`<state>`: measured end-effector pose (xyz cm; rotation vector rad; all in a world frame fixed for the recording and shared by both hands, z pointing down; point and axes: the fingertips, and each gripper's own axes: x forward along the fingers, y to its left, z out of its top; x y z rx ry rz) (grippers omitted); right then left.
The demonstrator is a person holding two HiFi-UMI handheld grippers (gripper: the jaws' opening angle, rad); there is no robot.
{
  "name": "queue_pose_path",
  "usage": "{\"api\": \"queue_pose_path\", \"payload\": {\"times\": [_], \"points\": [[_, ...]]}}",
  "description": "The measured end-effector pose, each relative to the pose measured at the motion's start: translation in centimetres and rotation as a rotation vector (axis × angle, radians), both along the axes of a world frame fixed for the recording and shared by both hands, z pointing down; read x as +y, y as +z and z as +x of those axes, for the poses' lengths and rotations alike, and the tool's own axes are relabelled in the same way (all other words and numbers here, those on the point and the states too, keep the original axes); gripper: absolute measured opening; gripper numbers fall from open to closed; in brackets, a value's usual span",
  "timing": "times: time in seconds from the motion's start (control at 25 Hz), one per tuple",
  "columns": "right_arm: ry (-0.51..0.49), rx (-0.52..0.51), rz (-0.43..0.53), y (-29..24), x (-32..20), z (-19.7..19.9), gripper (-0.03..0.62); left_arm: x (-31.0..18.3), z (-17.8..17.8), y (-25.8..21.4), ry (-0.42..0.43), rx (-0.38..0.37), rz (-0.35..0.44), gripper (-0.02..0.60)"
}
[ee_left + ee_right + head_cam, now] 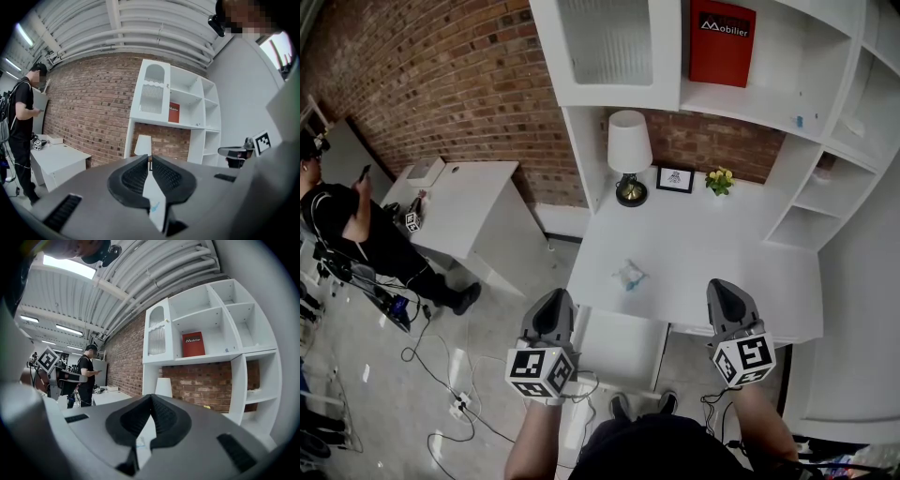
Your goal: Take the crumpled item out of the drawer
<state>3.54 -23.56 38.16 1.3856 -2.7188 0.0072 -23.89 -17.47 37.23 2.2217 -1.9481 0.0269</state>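
Observation:
The crumpled item [630, 275], a small clear wrapper with blue print, lies on top of the white desk [722, 244], near its front edge. Just below that edge the white drawer [622, 349] stands pulled open, and its inside looks bare. My left gripper [555, 296] hovers over the drawer's left corner, jaws shut with nothing in them. My right gripper [720, 285] is held above the desk's front edge to the right of the wrapper, also shut and holding nothing. In the left gripper view the left gripper [149, 158] has its jaws meeting at the tips. The right gripper [151, 397] looks the same in its own view.
A white lamp [628, 155], a framed picture [675, 178] and yellow flowers [719, 180] stand at the desk's back. White shelves above hold a red book [721, 42]. To the left is a second white desk [478, 211] with a person [347, 225] beside it. Cables [441, 375] trail on the floor.

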Motion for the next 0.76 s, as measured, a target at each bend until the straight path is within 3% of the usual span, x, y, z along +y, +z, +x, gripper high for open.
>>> {"api": "queue_pose_path", "payload": {"times": [0.76], "points": [[0.016, 0.014, -0.01, 0.3, -1.4, -2.0, 0.0, -1.9, -2.0, 0.6, 0.018, 0.016, -0.006, 0.028]]}}
